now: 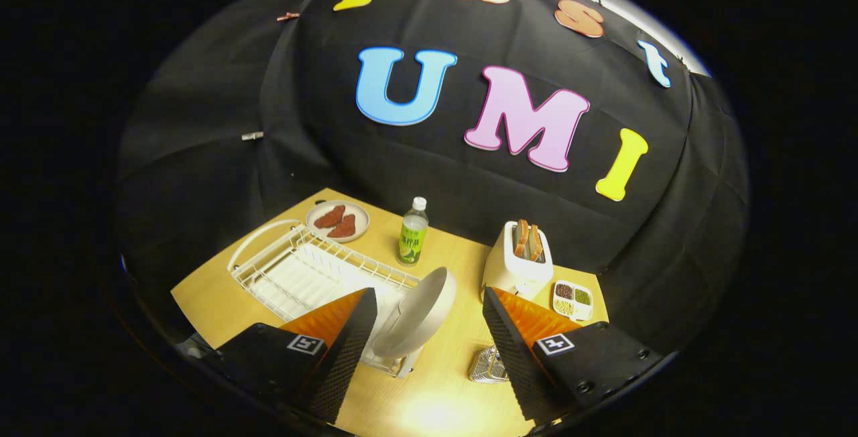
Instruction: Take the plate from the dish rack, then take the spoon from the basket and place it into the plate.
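1. Wooden table [442, 383] lies below the gripper [429, 309], which hangs above it, looking down at a slant, its two fingers spread wide apart and pressing on nothing.
2. Between the fingers, nearer the left one, stands the plate [417, 313], pale and round, tilted on edge at the near end of the dish rack [301, 269]; neither finger touches it as far as can be seen.
3. The dish rack is white wire, stretching away beyond the left finger, with a curved handle at its far end.
4. Just beside the right finger, low on the table, sits a small shiny metal mesh basket [487, 364], partly hidden by that finger; what it holds cannot be made out.
5. Beyond the rack rests a small dish with two reddish pieces [338, 220].
6. A green-labelled bottle [413, 232] stands upright near the rack's far side.
7. Beyond the right finger stands a white toaster [517, 264] with bread in its slots, and beside it a small divided tray of beans [573, 299].
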Motion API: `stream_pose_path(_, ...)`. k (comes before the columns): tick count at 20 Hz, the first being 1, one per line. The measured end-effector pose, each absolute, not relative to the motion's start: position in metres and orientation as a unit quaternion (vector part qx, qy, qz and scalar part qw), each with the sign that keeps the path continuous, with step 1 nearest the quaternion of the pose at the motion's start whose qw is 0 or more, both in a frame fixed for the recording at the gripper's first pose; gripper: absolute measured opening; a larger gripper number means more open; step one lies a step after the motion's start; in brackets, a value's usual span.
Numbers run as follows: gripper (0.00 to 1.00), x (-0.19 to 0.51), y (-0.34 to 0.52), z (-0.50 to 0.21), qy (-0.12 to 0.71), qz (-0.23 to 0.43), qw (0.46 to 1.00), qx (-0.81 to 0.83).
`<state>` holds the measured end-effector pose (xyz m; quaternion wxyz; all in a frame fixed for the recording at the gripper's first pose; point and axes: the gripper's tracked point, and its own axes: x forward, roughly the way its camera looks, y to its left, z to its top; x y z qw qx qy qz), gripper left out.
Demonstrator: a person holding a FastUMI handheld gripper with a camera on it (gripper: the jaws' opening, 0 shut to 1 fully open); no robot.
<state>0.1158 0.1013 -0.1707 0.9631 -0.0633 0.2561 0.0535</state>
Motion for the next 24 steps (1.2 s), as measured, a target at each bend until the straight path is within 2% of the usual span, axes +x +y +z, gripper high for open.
stream_pose_path(9, 0.99, 0.161, 0.102, -0.276, 0.381, 0.01, 0.924, -0.034)
stream_pose_path(13, 0.95, 0.177, 0.103, -0.306, 0.423, -0.014, 0.906, 0.011)
stream_pose_path(16, 0.47, 0.181, 0.095, -0.314, 0.446, -0.042, 0.894, 0.005)
stream_pose_path(18, 0.43, 0.184, 0.098, -0.31, 0.454, -0.043, 0.89, -0.006)
stream_pose_path(21, 0.42, 0.191, 0.101, -0.302, 0.459, -0.038, 0.886, -0.043)
stream_pose_path(23, 0.42, 0.202, 0.099, -0.289, 0.447, -0.039, 0.889, -0.091)
stream_pose_path(24, 0.39, 0.212, 0.094, -0.276, 0.428, -0.043, 0.894, -0.125)
